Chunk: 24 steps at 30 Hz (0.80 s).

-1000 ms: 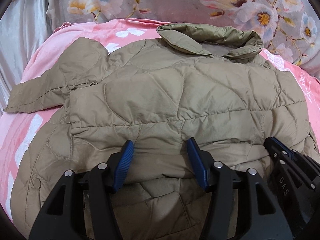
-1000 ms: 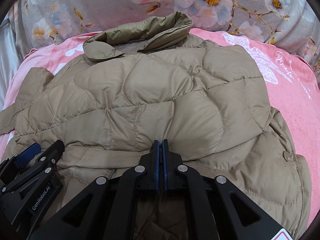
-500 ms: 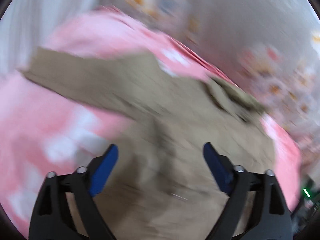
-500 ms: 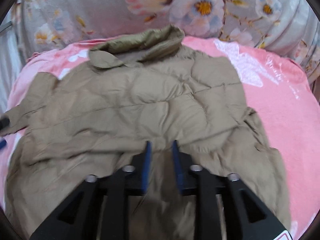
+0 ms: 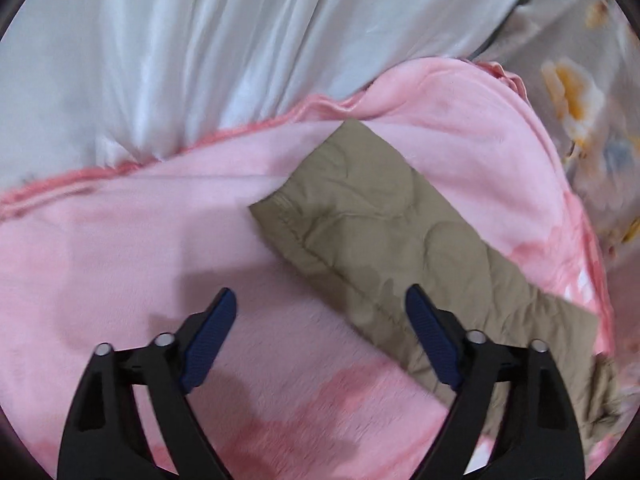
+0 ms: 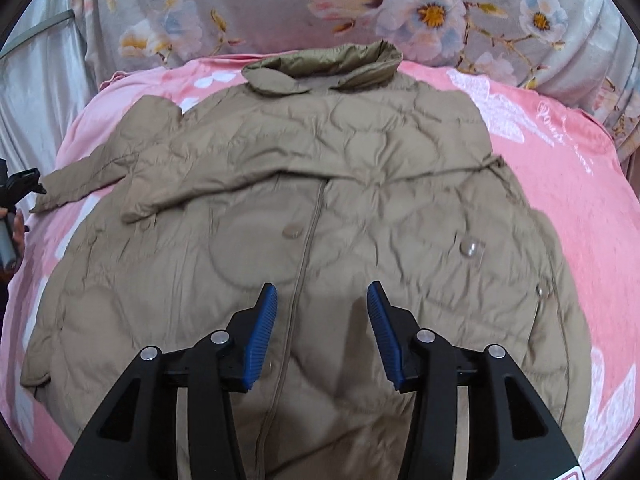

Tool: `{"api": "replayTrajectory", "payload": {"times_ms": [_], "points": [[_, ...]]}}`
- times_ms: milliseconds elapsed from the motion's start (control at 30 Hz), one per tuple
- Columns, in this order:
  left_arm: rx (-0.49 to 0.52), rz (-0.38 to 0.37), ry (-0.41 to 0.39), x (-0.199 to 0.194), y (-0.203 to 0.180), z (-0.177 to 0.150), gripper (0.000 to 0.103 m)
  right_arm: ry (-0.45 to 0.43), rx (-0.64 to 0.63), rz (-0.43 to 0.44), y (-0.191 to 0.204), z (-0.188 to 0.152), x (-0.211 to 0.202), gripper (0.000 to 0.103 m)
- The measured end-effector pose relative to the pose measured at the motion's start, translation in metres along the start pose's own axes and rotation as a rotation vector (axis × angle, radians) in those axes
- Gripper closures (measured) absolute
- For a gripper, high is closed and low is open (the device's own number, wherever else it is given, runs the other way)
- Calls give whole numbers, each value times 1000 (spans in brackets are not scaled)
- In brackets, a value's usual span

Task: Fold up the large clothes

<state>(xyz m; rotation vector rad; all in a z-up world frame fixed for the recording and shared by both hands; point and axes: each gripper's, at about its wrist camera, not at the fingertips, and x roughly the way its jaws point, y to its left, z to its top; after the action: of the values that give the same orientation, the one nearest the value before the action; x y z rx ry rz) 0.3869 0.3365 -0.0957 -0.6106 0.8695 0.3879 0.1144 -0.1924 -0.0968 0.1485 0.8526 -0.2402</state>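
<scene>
A khaki quilted jacket lies flat on a pink blanket, collar at the far end. One sleeve is folded across the chest. The other sleeve stretches out to the left. In the left wrist view that sleeve lies diagonally, cuff toward the upper left. My left gripper is open and empty just above it, near the cuff. My right gripper is open and empty above the jacket's lower front, by the zipper. The left gripper's body shows at the left edge of the right wrist view.
A grey floral cloth hangs behind the bed. A pale grey curtain hangs along the left side, past the pink blanket's edge.
Both grippers have let go of the folded sleeve, which now lies across the chest. My right gripper opened and drew back. My left gripper swung left to the outstretched sleeve.
</scene>
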Motion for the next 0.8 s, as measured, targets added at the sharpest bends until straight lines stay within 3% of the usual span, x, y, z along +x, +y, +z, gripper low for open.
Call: {"api": "replayTrajectory", "payload": {"times_ms": [67,133,233,267,300,433,567,700,800], "points": [[-49,-67,40,12,4,6,39,4,3,-2,1,-2,-1,56],[-58,-89,55,19,-3,9,47,5,0,-6,2,-2,-1,56],[1,-61,41,21,-24,12,76,4,0,-10,2,-1,-1,56],[24,-64,32,17,-32,13,93,4,1,-10,3,-1,-1,56],[43,-72,19,11,-41,13,98,3,1,-10,3,-1,-1,56],[155,-126,-87,-40,-86,9,100,2,2,-6,2,-1,-1,56],[351,-258,-179,-119,-170,-23,100,-7,9,10,3,0,-4,56],[561,-376,-198,-178,-251,-88,100,-24,18,9,1,-1,-8,56],[700,-491,-120,-201,-307,-157,100,-32,41,-9,-10,-4,-14,56]]}}
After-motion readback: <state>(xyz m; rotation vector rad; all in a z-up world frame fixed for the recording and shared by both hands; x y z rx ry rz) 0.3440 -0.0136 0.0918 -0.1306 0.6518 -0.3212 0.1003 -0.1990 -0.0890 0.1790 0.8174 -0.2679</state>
